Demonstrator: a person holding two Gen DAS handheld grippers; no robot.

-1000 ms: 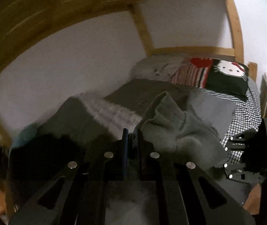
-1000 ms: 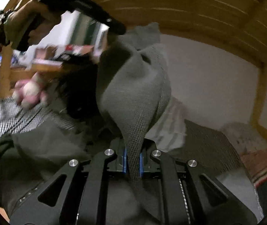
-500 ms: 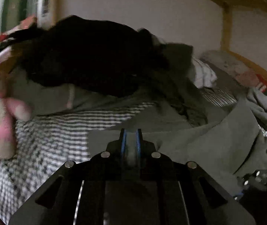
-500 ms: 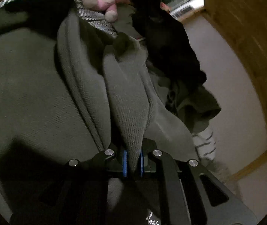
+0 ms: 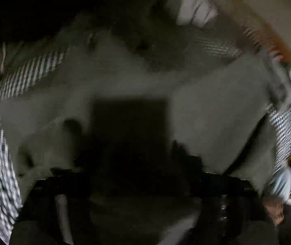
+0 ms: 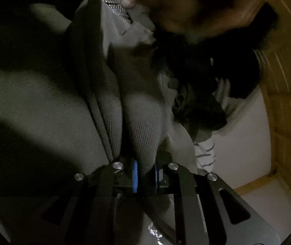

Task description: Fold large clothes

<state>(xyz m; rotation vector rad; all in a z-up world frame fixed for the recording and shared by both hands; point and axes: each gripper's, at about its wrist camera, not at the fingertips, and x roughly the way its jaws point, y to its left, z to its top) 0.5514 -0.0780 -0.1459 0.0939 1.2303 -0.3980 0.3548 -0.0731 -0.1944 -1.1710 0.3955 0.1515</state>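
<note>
left fingers [image 5: 131, 163], pinching grey garment [image 5: 217, 102] a second ago, are opening, blurred; right fingers [image 6: 144, 175] opening, ribbed fold between; only right view shows it sharply.

Both views dim, fisheye-curved, black vignette at corners. Left wrist view: heavy motion blur throughout, a square dark shadow [image 5: 129, 126] on the grey garment [image 5: 217, 106]. Right wrist view: sharper, knit weave legible near centre; top blurred; wooden slats [image 6: 284, 85] and wall brightest.
</note>
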